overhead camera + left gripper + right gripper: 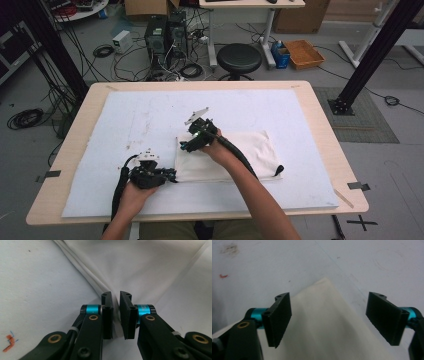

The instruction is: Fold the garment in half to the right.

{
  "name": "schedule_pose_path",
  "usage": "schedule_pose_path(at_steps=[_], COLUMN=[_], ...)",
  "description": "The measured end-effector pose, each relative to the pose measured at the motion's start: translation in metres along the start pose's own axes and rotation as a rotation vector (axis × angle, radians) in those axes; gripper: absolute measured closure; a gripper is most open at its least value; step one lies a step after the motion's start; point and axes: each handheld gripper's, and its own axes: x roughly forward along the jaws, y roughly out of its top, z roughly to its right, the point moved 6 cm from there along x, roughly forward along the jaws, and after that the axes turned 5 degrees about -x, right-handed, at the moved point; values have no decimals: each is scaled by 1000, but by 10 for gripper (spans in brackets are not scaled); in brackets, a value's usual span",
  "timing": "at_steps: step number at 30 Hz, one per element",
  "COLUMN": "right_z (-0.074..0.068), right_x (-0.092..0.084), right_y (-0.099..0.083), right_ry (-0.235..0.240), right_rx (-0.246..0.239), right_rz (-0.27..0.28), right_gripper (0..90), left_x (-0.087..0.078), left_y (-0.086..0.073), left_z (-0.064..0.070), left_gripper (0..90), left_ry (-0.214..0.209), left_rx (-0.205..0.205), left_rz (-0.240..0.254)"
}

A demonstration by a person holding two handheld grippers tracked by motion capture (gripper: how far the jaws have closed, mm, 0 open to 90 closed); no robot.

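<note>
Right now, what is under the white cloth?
The cloth lies flat on a white mat that covers the wooden table. The left gripper pinches its corner. Anything hidden beneath the folded cloth cannot be seen.

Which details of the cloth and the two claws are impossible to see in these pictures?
- High view: the near left corner of the cloth is covered by the left claw, so the grip is too small to judge there.
- Left gripper view: the pinched fold is hidden between the pads.
- Right gripper view: the cloth under the right claw is blurred and cut off by the bottom edge.
</note>
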Motion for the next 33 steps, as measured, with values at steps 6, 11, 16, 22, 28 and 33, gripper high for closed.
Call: schedule_pose_path(at_steps=[6,11,16,22,28,33], right_z=[2,-3,-8,-4,6,16], right_x=[23,29,25,9,-18,-41], right_y=[8,8,8,13,15,9], right_ry=[-18,33,41,44,58,53], right_rx=[6,-15,-70,-53,-7,42], right_rz=[-76,-92,-108,-34,69,144], right_gripper=[438,654,827,835,837,841], left_x=[0,0,0,-8,-15,-10], left_y=[0,0,1,12,30,48], left_z=[0,-1,1,9,24,42], left_gripper=[809,809,828,846,853,854], left_ry=[-4,-5,2,-48,-171,-241], left_rx=[2,1,1,-11,-57,-51], left_rz=[1,1,5,92,208,244])
